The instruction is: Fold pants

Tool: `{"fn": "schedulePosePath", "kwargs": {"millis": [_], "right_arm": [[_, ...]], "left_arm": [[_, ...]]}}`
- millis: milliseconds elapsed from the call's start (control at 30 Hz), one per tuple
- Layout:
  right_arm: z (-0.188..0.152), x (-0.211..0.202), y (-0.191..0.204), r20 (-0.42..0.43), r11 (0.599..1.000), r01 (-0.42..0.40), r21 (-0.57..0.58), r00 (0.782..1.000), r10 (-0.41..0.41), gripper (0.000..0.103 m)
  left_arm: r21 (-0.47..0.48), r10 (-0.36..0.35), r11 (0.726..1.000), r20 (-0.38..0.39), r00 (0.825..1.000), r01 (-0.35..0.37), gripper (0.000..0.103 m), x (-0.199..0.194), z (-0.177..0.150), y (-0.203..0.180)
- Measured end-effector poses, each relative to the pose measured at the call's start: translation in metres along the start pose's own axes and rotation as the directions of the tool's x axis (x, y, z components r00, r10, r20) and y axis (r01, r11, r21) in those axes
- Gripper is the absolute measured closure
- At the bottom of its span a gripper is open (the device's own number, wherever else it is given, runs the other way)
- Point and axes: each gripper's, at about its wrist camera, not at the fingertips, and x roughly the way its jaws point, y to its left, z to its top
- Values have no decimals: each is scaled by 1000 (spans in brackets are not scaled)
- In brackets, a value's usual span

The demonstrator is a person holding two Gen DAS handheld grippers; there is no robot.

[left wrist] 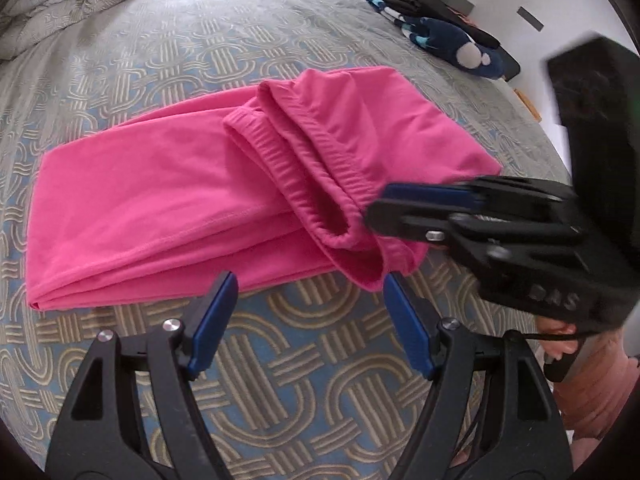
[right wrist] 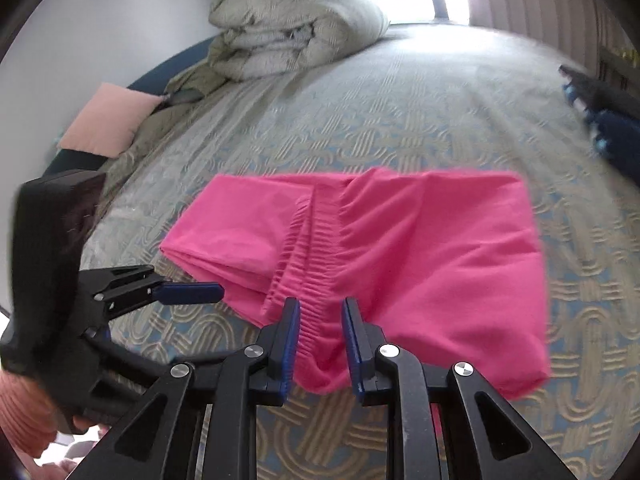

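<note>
The pink pants (left wrist: 208,184) are lying folded on the bed (left wrist: 168,44), over its grey-blue bedspread with the looped tan pattern, toward the near edge. The ribbed waistband (left wrist: 304,168) is sitting on top of the bundle, doubled over itself, and how many layers are lying beneath it is hard to make out.

The left gripper (left wrist: 310,320) is hovering just short of the near edge of the pants, its blue-padded jaws standing wide apart with nothing between them; only bedspread is showing in the gap. The right gripper (right wrist: 320,344) is reaching in over the near end of the waistband. Its jaws are standing partly apart, with pink fabric showing between the pads, but whether the pads are pressing the cloth or only straddling it cannot be told. In the left wrist view this gripper (left wrist: 380,216) is smeared by blur, and its tips are meeting the fold of the waistband.

At the far right edge of the bed a dark pile of clothes (left wrist: 448,36) is lying, partly cut off by the lens rim. A rolled grey duvet (right wrist: 296,28) is sitting at the far end of the bed, with a pink pillow (right wrist: 108,120) beside it.
</note>
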Motion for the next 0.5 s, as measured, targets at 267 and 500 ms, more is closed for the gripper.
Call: {"fn": "schedulePosePath", "kwargs": {"millis": [267,500], "right_arm": [[5,20,-1,-59,993,-104,56,992,107,98],[12,-31,-32,109,974,-161,158,983,145,83]], "left_arm": [[-11,-15,1000,-4,1000,15,27,3,-1,4],[-115,-137,984,-11,990,135,27,18,29,16]]}}
